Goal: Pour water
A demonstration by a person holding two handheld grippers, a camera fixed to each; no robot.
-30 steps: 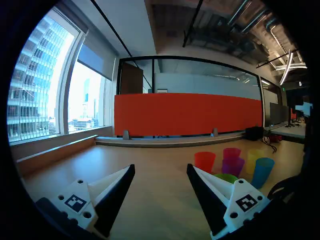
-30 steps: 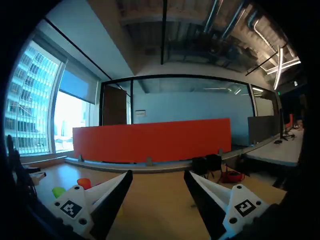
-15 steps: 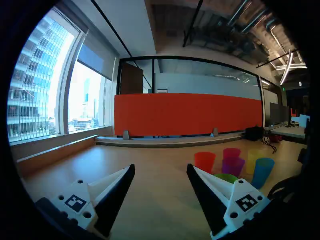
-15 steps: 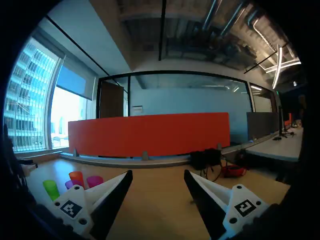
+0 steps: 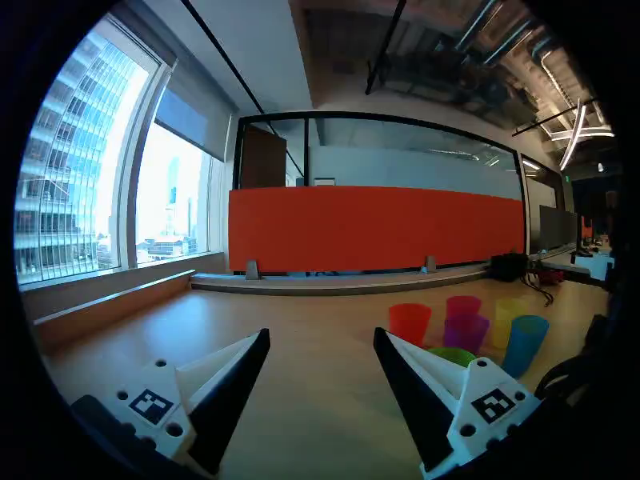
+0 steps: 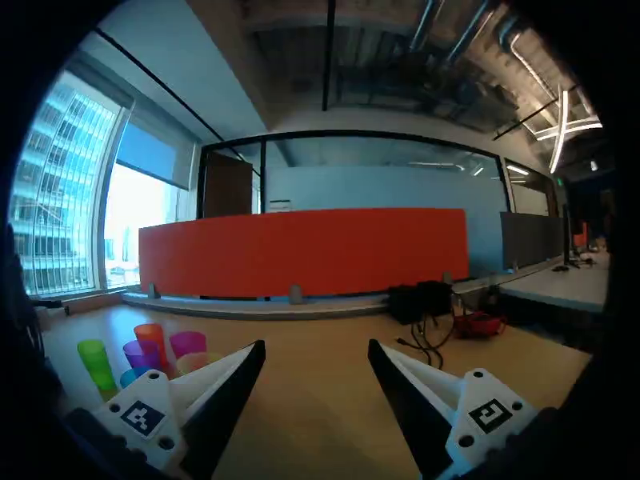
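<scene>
Left gripper view: the left gripper (image 5: 320, 332) is spread wide and empty over the table (image 5: 312, 424). Cups stand ahead to the right: an orange cup (image 5: 410, 322), a blue cup (image 5: 526, 342), and a green cup (image 5: 452, 354) just behind the right finger.

Right gripper view: the right gripper (image 6: 316, 344) is also wide, holding nothing. The cups cluster low at left, partly behind its left finger.

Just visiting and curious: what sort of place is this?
Probably a high-rise office: a long orange divider at the back of a wooden desk, tall windows facing city towers, exposed pipes overhead. Coloured plastic cups stand on the desk.
</scene>
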